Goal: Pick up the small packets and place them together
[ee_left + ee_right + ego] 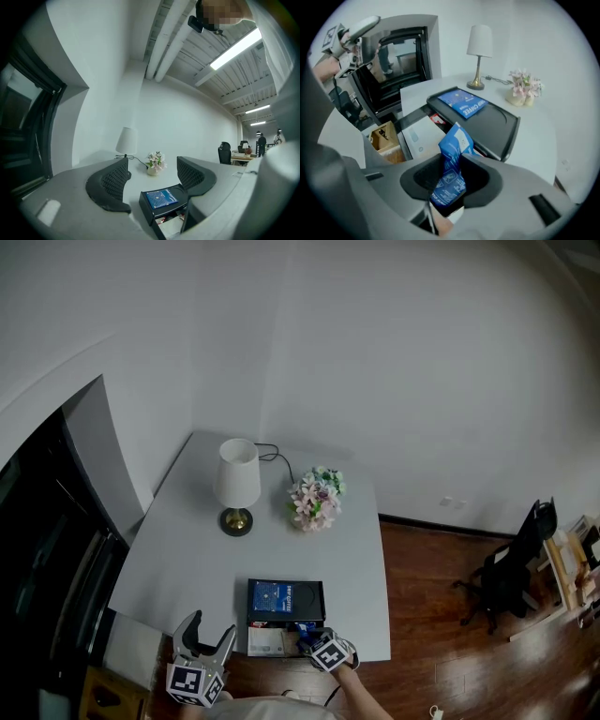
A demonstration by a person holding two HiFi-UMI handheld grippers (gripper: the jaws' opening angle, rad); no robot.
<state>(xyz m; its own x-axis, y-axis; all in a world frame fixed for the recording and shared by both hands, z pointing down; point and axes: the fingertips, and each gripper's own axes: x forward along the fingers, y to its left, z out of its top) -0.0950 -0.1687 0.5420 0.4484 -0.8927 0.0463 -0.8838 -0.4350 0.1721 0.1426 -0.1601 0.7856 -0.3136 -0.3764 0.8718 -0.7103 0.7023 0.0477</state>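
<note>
Pinching a blue packet [457, 140] between closed fingers, the right gripper [450, 159] holds it just in front of the black tray [497, 123], where a second blue packet [464, 104] already lies. The left gripper [151, 164] hangs left of the tray, fingers apart and empty. Judging by this, one packet is placed and the held one has yet to join it.

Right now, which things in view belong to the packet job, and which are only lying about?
Job: right claw, shut on a blue packet; flat blue packet on the black tray.
Lying about: lamp; flowers; left claw, open and empty.
</note>
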